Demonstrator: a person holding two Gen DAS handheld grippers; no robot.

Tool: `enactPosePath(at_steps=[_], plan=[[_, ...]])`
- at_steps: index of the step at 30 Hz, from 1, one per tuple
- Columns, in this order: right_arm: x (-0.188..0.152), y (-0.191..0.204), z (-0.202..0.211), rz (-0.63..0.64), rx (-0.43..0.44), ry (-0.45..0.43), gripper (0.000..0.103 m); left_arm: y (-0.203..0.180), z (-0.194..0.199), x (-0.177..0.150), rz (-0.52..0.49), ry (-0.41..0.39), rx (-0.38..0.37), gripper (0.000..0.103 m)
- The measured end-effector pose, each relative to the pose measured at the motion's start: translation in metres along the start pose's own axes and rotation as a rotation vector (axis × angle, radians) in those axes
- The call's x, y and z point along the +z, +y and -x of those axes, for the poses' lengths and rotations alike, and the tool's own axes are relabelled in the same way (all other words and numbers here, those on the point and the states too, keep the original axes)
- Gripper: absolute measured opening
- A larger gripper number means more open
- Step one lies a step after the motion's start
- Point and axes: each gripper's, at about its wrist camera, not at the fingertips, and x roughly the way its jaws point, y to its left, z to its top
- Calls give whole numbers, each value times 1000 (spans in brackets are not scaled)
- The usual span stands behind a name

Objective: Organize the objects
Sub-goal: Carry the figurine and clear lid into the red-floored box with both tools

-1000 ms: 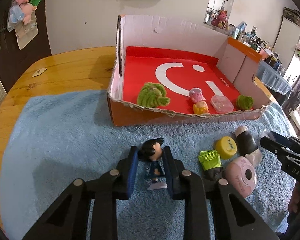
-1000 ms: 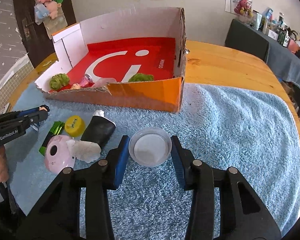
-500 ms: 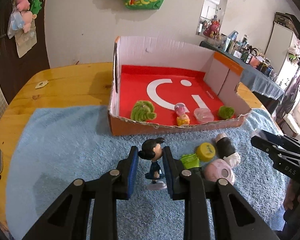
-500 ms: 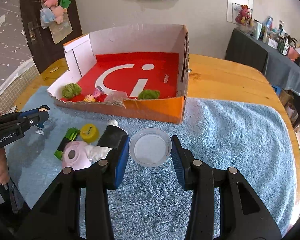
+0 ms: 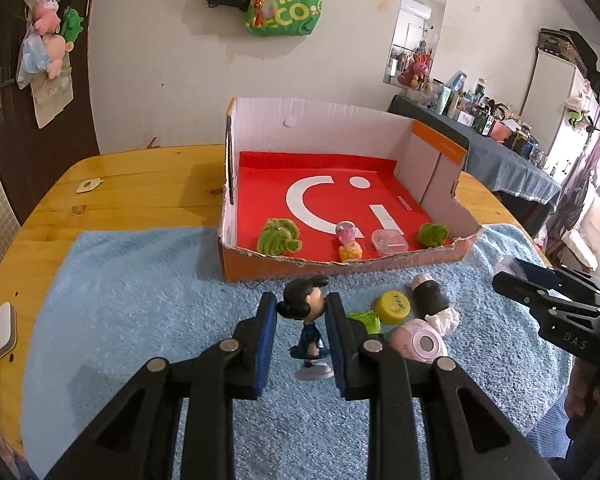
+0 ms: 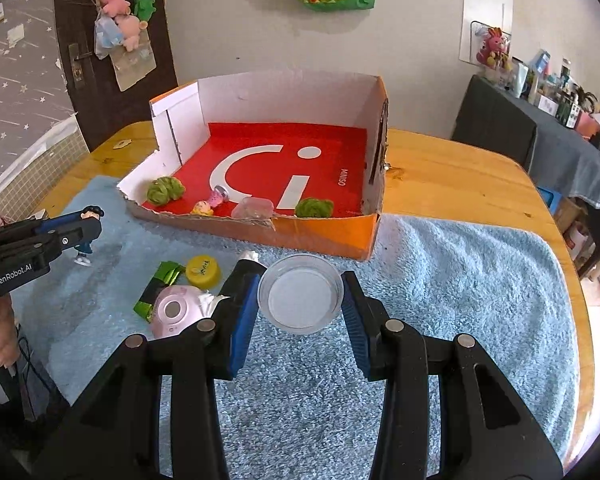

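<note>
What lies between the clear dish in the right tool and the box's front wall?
Only bare blue towel separates the clear dish from the box's orange front wall, as the right wrist view shows.

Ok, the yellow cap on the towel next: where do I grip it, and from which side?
Grip the yellow cap across its rim, coming from above. It lies flat and low, with the green packet and black bottle crowding its sides, so a level approach looks blocked.

Green shopping bag (image 5: 288, 4) hung at upper centre, plush toys (image 5: 54, 38) pinned on dark door upper left, cluttered counter (image 5: 512, 152) at right.
</note>
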Motion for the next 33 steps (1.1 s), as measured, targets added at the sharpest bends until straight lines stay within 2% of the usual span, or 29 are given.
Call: enactPosePath(at_steps=[9,17,23,33], plan=[[19,8,5,36,28,-24,39,-5,8,21,-29,-33,-8,26],[72,-4,-24,62,40,6,39,-4,-18,67,-79,-20,11,26],[98,-13,-68,78,31,95,39,-1,-60,95,-110,48,35,26],[112,-21,-119,93,13,231,39,10,-127,108,-157,188,102,26]])
